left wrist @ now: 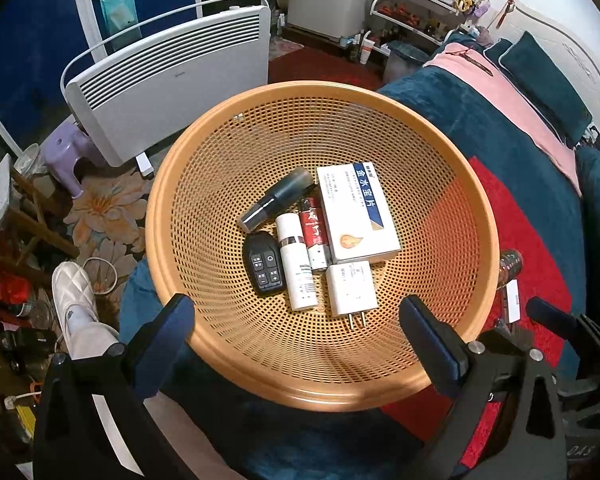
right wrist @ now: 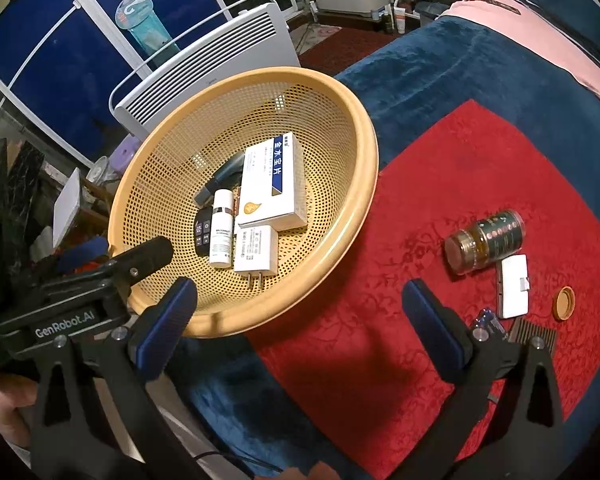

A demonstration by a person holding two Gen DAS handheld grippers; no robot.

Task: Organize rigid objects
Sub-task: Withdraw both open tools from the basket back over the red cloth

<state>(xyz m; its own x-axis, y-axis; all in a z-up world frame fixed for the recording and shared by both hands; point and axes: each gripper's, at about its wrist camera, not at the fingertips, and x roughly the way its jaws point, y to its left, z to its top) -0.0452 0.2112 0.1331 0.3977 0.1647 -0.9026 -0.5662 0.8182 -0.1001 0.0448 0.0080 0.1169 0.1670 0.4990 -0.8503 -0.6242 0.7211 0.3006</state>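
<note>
An orange mesh basket [left wrist: 188, 184] sits on a blue blanket. In it lie a white box with a blue stripe [left wrist: 356, 216], a dark tube [left wrist: 278, 200], a red tube [left wrist: 314, 232], a white bottle [left wrist: 296, 268], a black key fob [left wrist: 265, 264] and a white charger [left wrist: 350, 288]. My left gripper [left wrist: 300, 344] hangs open over the basket's near rim, holding nothing. My right gripper [right wrist: 300, 332] is open and empty above the red cloth [right wrist: 420, 184]. On that cloth to the right lie an amber jar [right wrist: 486, 240] on its side, a small white device [right wrist: 512, 286], an orange cap [right wrist: 564, 303] and a comb [right wrist: 534, 338].
The basket [right wrist: 364, 152] overhangs the bed's edge on the left. A white panel heater [left wrist: 172, 80] stands on the floor behind it. A pink cover [left wrist: 512, 96] and teal pillows [left wrist: 548, 76] lie at the bed's far end. A slippered foot [left wrist: 74, 300] and clutter show on the floor at left.
</note>
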